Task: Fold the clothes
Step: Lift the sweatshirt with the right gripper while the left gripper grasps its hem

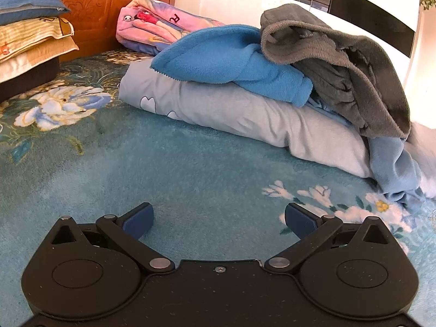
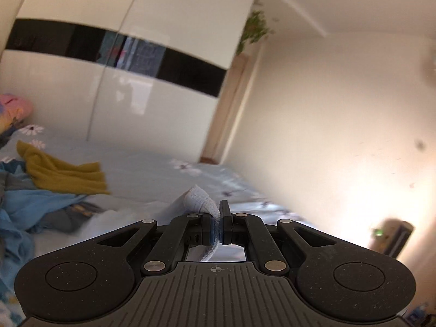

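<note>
In the right wrist view my right gripper (image 2: 217,224) is shut on a white ribbed garment (image 2: 200,200); a fold sticks up past the pads and the rest hangs below, lifted off the bed. My left gripper (image 1: 219,219) hovers open over the teal flowered blanket (image 1: 190,169), nothing between its blue pads. Ahead of it lies a pile: a blue fleece garment (image 1: 226,60) and a grey garment (image 1: 351,73) on a pale grey folded quilt (image 1: 231,111). A mustard garment (image 2: 62,173) and light blue clothes (image 2: 24,207) lie on the bed at the left of the right view.
A pink patterned bundle (image 1: 155,24) rests against the orange headboard (image 1: 103,5). Stacked pillows (image 1: 30,38) sit at the far left. A white wardrobe with a black band (image 2: 114,51) stands behind the bed, a cream wall (image 2: 340,125) to the right.
</note>
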### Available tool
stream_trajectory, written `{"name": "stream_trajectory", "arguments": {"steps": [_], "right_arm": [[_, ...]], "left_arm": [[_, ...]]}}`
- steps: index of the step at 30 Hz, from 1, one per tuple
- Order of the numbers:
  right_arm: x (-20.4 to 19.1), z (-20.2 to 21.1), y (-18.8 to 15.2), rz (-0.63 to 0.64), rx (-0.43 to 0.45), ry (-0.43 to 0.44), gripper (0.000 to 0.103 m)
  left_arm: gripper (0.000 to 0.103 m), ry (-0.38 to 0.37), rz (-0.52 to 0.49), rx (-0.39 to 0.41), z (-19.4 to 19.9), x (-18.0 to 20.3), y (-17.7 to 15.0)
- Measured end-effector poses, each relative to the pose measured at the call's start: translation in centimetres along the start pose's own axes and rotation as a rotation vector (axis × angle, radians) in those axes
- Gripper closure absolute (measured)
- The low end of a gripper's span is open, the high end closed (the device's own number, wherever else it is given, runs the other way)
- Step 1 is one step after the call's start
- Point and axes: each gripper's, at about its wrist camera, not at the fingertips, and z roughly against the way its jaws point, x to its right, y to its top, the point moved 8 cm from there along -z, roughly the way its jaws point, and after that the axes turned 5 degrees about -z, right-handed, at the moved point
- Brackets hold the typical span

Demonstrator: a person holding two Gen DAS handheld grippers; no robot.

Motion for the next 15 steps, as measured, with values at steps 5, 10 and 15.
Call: {"name": "stream_trajectory", "arguments": {"steps": [5,10,15], "right_arm": [[5.8,7.4,-0.1,0.012,0.037,-0.033,0.101],[8.3,12.8,-1.6,-0.010,0.049,-0.039,0.101],[9.3,17.8,-1.1,-0.046,0.100,-0.002,0.101]], "left_arm": [[0.002,-0.063,-0.102,0.033,4.0,2.0,0.5],[0.002,-0.236,-0.220,0.130,12.3,6.5,0.6],[0.002,-0.428,-0.293,0.209,21.6,10.8,-0.4]]}}
